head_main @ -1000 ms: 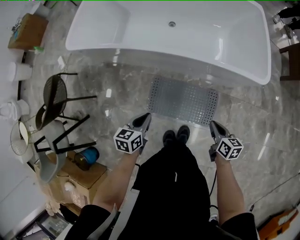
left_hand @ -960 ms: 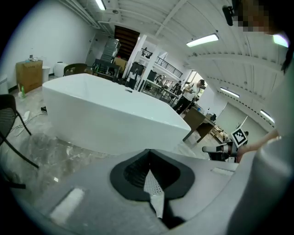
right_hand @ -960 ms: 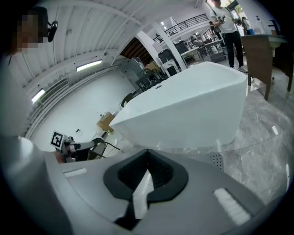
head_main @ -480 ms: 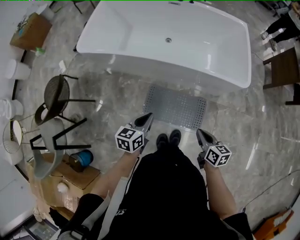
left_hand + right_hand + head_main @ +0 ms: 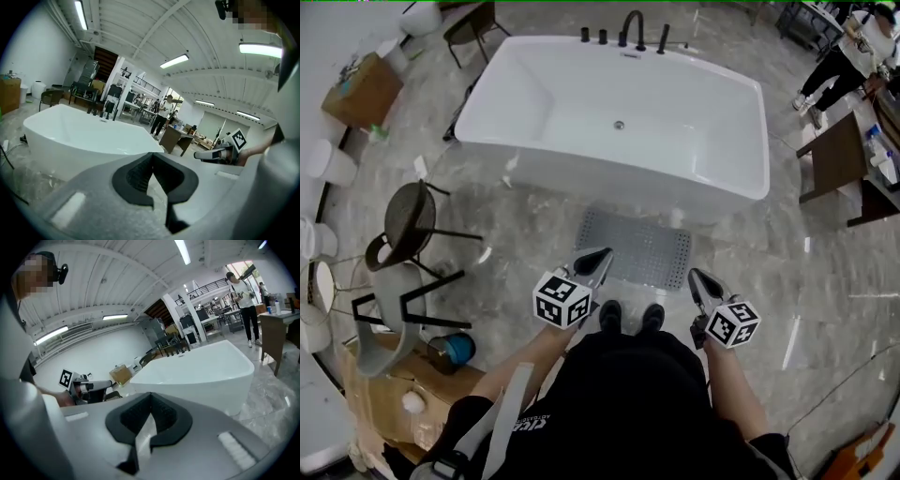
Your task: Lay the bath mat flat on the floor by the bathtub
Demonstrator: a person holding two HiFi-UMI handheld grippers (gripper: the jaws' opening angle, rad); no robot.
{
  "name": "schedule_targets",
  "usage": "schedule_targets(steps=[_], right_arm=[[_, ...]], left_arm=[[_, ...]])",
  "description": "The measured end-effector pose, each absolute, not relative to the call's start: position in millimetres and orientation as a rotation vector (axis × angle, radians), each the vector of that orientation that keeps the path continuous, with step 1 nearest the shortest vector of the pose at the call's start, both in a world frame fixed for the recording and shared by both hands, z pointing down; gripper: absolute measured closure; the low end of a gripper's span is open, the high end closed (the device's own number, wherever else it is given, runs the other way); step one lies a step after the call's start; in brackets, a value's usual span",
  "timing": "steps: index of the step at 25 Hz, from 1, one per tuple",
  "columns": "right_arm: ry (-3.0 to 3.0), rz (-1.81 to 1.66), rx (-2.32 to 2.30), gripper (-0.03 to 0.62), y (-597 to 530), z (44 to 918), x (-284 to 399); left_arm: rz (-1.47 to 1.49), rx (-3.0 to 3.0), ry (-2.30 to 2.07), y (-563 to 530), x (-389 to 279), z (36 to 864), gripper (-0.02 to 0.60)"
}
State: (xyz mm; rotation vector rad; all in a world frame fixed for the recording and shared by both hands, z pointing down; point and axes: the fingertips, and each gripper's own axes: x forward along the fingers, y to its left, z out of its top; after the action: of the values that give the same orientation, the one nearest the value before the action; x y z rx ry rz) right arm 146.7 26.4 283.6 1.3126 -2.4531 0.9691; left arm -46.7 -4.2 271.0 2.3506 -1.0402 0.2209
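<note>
Beside the white bathtub, the grey bath mat lies flat on the marble floor just ahead of the person's shoes, with the left gripper and right gripper raised over its near corners, both jaws closed on nothing

The bathtub is smooth, glossy white; the floor is polished grey marbled stone that mirrors the lamps. The bath mat looks like grey perforated rubbery plastic. The left gripper and right gripper have matt grey shells with ribbed black pads; the box is plain brown cardboard
</note>
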Motion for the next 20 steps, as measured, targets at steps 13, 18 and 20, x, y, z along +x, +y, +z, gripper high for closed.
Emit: schedule_targets(steps=[13, 18, 20], right_arm=[[-2.707, 0.74, 1.157, 0.594, 46, 199, 166], [-2.755, 0.688, 1.167, 0.595, 59, 169, 208], [-2.797, 0.686, 1.193, 0.595, 59, 148, 219]], left_arm=[[0.225, 2.512, -0.972, 23, 44, 188, 0.575], [0.225, 2.544, -1.037, 29, 77, 161, 0.575], [0.205, 2.546, -1.068, 27, 83, 146, 0.575]])
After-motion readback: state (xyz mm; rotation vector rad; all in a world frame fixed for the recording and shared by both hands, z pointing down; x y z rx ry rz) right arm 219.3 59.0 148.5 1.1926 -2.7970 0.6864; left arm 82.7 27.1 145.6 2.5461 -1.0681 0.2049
